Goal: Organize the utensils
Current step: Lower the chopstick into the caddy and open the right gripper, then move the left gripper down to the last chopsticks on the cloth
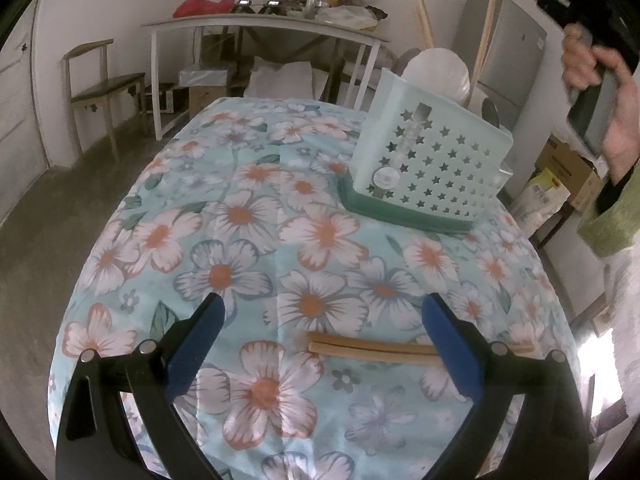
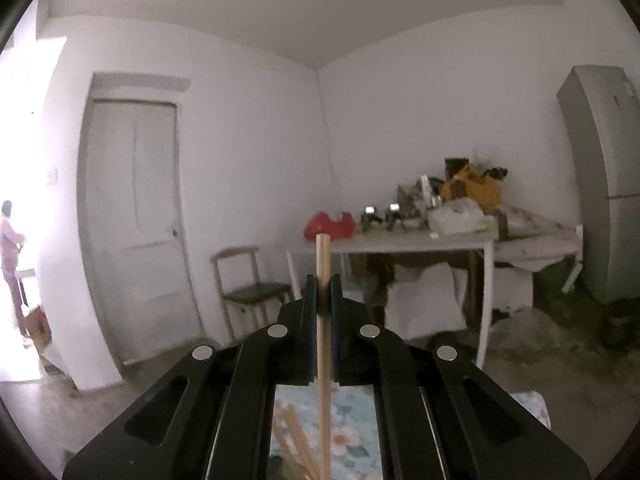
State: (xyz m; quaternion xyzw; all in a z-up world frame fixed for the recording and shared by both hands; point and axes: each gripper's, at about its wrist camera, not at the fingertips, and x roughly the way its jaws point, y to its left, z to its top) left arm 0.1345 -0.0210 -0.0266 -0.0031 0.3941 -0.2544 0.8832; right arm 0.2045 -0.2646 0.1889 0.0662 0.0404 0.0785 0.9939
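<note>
In the left wrist view my left gripper (image 1: 322, 308) stands open low over the flowered tablecloth (image 1: 248, 216). Wooden chopsticks (image 1: 372, 349) lie flat on the cloth between its blue fingers. A pale green utensil basket (image 1: 430, 168) with star holes stands at the far right of the table, with a spoon (image 1: 491, 113) poking up behind it. A hand (image 1: 608, 112) holds the right gripper's handle high at the upper right. In the right wrist view my right gripper (image 2: 324, 296) is shut on a single wooden chopstick (image 2: 323, 320), held upright and lifted above the table.
Behind the table stand a white side table (image 1: 256, 24) loaded with clutter, a wooden chair (image 1: 104, 88), a grey fridge (image 1: 508, 48) and cardboard boxes (image 1: 568, 176) on the floor to the right. A person (image 2: 12, 256) stands in the bright doorway at far left.
</note>
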